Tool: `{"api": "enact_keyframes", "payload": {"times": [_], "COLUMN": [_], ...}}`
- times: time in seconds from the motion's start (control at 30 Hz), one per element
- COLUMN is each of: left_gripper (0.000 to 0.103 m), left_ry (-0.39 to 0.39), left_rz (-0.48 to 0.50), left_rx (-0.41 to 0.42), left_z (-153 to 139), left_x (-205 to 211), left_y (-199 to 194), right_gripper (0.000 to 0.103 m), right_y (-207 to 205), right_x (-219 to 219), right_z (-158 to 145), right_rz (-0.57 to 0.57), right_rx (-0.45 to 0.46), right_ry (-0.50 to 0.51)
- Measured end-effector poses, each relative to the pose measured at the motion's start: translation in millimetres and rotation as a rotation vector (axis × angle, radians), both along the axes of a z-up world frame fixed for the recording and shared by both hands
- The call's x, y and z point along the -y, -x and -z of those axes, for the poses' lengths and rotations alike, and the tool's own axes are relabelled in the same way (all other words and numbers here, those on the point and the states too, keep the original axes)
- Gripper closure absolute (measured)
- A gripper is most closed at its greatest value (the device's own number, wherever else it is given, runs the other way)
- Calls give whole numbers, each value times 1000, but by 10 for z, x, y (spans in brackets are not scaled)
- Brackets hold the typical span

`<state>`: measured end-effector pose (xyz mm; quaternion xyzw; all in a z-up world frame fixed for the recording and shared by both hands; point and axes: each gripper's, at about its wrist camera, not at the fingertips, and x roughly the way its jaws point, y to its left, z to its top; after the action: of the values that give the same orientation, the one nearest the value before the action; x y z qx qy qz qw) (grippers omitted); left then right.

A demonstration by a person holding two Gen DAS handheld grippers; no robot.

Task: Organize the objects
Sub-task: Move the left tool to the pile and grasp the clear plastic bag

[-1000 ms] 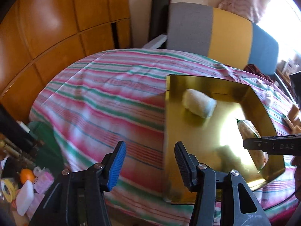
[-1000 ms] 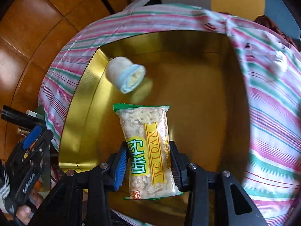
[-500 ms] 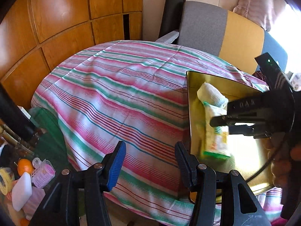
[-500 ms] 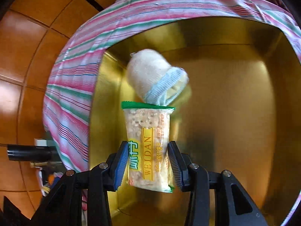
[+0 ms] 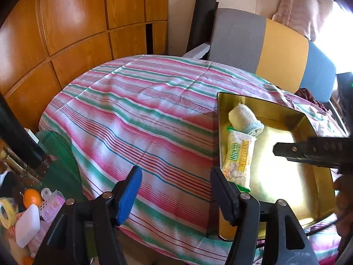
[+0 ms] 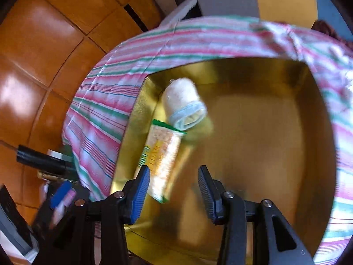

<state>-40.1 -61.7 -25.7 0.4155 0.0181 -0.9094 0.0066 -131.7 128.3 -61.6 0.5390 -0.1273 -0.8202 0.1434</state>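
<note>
Now the snack bar packet (image 6: 163,161) lay lengthwise along the gold tray's (image 6: 253,145) left wall, green end touching the rolled towel (image 6: 184,107). Right tongs (image 6: 174,190), angled downward, had just been opening, released; left tongs (image 5: 175,191) likewise, empty.

Snack pack (image 6: 164,154) flat in gold tray (image 6: 253,154), touching rolled towel (image 6: 184,103).

The snack packet (image 5: 237,159) carries "WELDAN" in red letters on a yellow band, beside green characters too small to read.
</note>
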Motion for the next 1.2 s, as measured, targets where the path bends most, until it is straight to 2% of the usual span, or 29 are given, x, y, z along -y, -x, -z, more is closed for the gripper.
{"api": "enact_keyframes", "payload": {"times": [0.27,0.33,0.43,0.6,0.73,0.83,0.93,1.1,1.2], "left_gripper": [35,34,28,19,14,12,5,5,5], "left_ry": [0,-2,4,23,8,-46,-92,-55,-56], "left_rz": [43,57,73,110,157,229,283,377,433], "left_rx": [-22,-21,-20,-36,-40,-47,-55,-89,-79], "left_z": [-95,-98,-100,-129,-156,-192,-277,-474,-557], "left_x": [-199,-253,-343,-513,-670,-798,-970,-1390,-1653], "left_y": [-67,-74,-80,-100,-65,-46,-9,73,181], "right_gripper": [55,51,44,42,42,40,35,34,34], "right_y": [-356,-427,-512,-612,-702,-774,-845,-970,-1046], "right_x": [-153,-217,-346,-626,-985,-1321,-1707,-2407,-2730], "right_z": [-197,-224,-254,-285,-308,-304,-278,-213,-151], "right_rz": [-19,-13,4,64,126,184,250,371,422], "right_rx": [-129,-148,-174,-184,-186,-179,-161,-97,-65], "right_ry": [-133,-142,-141,-139,-157,-181,-222,-283,-301]}}
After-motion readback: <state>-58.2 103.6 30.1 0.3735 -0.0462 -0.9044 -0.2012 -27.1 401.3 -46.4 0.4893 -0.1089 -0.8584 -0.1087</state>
